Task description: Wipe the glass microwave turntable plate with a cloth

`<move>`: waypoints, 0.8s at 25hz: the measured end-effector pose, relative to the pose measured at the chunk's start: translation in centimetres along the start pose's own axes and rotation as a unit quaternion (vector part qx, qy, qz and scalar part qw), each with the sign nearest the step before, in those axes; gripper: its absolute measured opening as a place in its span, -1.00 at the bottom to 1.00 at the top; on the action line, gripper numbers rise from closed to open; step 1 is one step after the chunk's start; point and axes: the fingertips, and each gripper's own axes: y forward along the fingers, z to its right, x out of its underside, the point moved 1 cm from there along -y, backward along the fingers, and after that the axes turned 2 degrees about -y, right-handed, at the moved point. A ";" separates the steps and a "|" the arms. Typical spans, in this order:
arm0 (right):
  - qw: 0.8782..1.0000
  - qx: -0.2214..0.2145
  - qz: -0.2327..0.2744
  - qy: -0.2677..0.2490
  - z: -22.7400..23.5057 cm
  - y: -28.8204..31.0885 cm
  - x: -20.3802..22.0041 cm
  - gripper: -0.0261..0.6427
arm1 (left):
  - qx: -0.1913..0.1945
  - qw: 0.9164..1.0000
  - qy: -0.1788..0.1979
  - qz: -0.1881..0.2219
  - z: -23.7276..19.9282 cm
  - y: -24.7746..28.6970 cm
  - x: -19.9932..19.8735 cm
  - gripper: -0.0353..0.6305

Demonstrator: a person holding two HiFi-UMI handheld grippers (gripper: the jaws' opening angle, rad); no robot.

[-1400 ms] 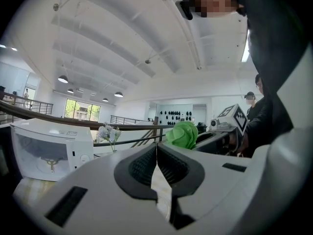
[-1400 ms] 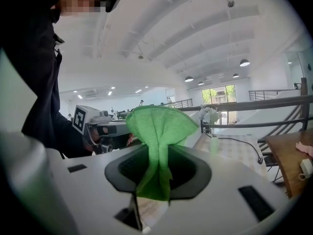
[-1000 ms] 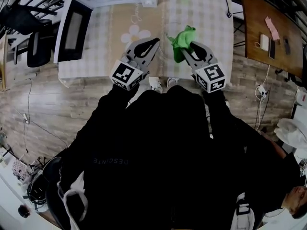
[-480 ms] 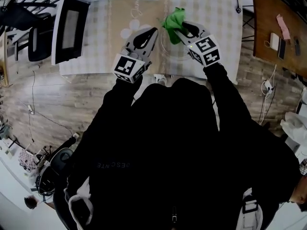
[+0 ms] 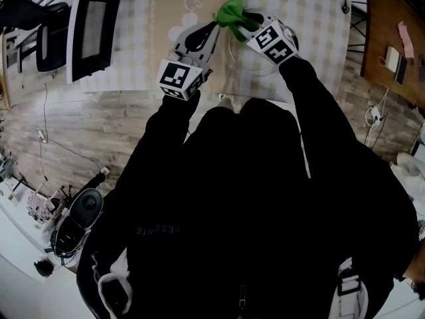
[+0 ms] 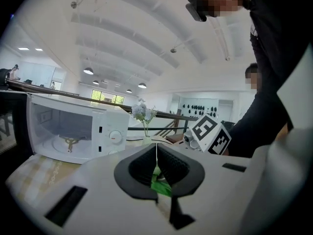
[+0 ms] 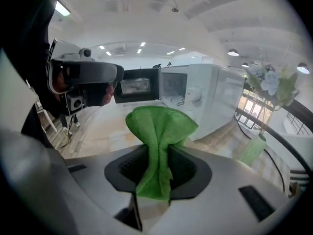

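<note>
- right gripper (image 7: 157,166) clamped on the green cloth (image 7: 159,129); cloth bunches up out of the jaws and hangs below them
- left gripper (image 6: 156,154) jaws squeezed to a thin slit, bit of green behind; can't tell if clear glass sits in the slit
- head view: both grippers nearly tip to tip over the checked table (image 5: 312,18), cloth near top frame edge
- glass turntable plate (image 5: 257,70) only a faint curved rim on the table under right gripper, mostly hidden
- microwave (image 6: 73,131) door open, body cut off in head view
</note>
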 end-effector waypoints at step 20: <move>0.971 -0.044 -0.142 -0.188 2.1 8.7 5.4 -0.52 | -0.019 0.999 0.004 -0.027 -2.1 2.1 3.0 -0.83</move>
